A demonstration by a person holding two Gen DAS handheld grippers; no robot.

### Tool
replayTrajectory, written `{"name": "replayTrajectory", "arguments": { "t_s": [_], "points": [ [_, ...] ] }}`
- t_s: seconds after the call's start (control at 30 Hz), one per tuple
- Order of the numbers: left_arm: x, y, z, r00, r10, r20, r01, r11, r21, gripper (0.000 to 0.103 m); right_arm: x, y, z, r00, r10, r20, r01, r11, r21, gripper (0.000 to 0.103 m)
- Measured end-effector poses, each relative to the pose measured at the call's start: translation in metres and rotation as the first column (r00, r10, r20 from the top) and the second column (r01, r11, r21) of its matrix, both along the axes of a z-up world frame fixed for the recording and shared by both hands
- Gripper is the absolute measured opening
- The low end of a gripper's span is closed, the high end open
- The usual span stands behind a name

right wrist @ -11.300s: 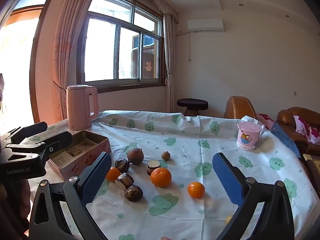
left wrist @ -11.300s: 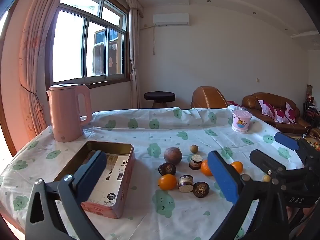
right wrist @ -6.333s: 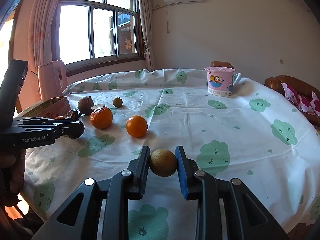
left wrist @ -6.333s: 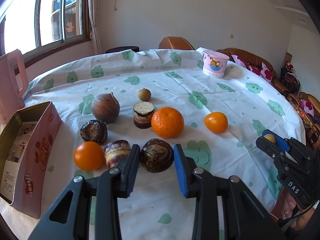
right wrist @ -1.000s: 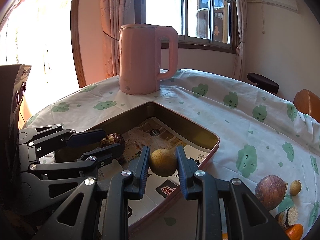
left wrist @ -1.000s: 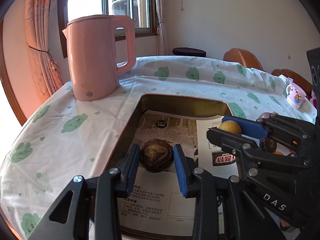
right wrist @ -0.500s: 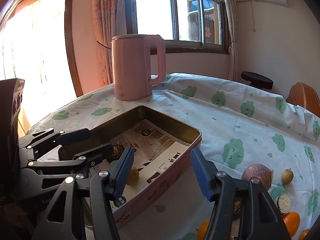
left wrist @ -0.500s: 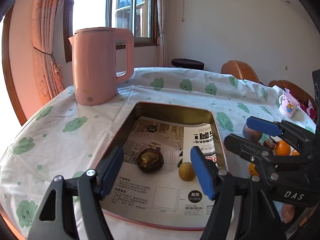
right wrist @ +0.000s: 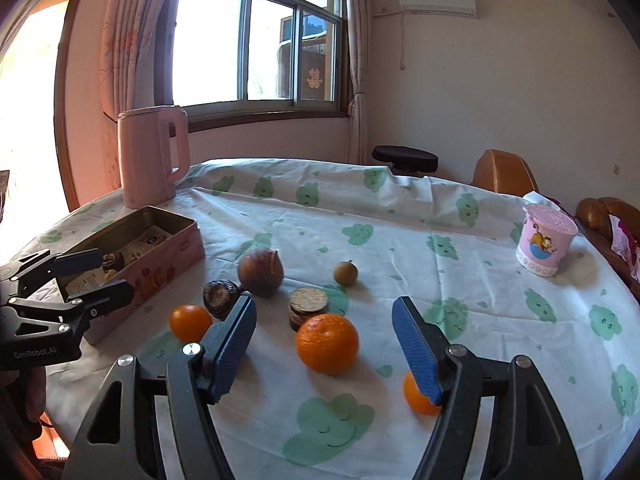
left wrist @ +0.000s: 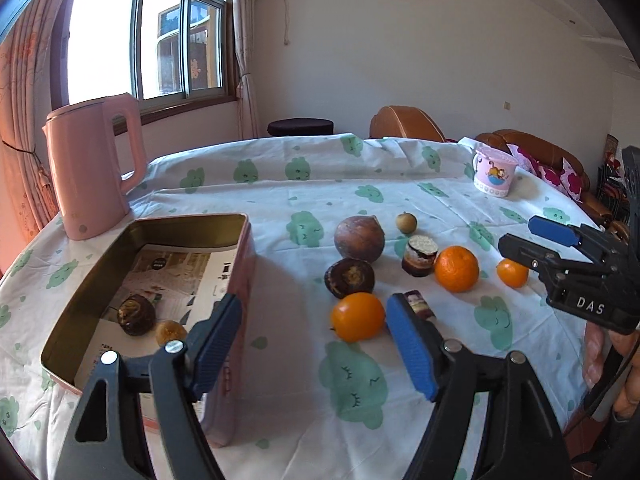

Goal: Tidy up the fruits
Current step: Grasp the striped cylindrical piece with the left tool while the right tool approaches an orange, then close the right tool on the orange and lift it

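Pink tin at table's left edge; both grippers' jaws wide apart, gripping nothing.

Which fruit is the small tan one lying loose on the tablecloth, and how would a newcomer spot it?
Start at the pink tin beside the pink kettle, then move right to the fruit cluster on the tablecloth. Just beyond the big brown round fruit lies the small tan fruit. It is the cluster's smallest, palest piece and the farthest from the grippers.
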State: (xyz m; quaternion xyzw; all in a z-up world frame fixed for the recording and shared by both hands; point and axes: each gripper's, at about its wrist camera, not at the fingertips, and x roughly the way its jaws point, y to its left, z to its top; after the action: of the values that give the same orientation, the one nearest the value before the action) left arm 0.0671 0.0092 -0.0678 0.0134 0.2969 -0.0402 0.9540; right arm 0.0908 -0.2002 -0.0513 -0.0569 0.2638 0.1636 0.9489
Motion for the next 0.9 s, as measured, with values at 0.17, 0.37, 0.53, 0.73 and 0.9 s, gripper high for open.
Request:
{"name": "replayTrajectory", "arguments": {
  "t_s": [0.17,0.37,0.53,0.73,0.9],
  "points": [
    [0.006,-0.034,-0.007,0.996,-0.076,-0.036,0.077,0.997,0.015,0.077,0.011,-0.037,-0.015,0.994,-0.086,-0.066,0.087,0.996,0.021,0.072],
    [0.016,-0.058,-0.015,0.988,-0.131,-0.087,0.133,0.991,0.014,0.058,0.015,-0.045,-0.024,0.991,-0.074,-0.114,0.078,0.997,0.027,0.072],
    [0.027,-0.067,-0.026,0.979,-0.142,-0.144,0.144,0.99,0.006,0.045,0.018,-0.049,-0.033,0.984,-0.065,-0.168,0.073,0.996,0.041,0.067],
    [0.038,-0.075,-0.031,0.971,-0.143,-0.191,0.148,0.989,0.008,0.045,0.028,-0.052,-0.041,0.967,-0.02,-0.253,0.042,0.996,0.083,0.055],
    [0.041,-0.075,-0.032,0.966,-0.16,-0.202,0.16,0.987,-0.018,0.035,0.028,-0.048,-0.043,0.965,0.002,-0.262,0.018,0.997,0.072,0.036]
  ]
}}
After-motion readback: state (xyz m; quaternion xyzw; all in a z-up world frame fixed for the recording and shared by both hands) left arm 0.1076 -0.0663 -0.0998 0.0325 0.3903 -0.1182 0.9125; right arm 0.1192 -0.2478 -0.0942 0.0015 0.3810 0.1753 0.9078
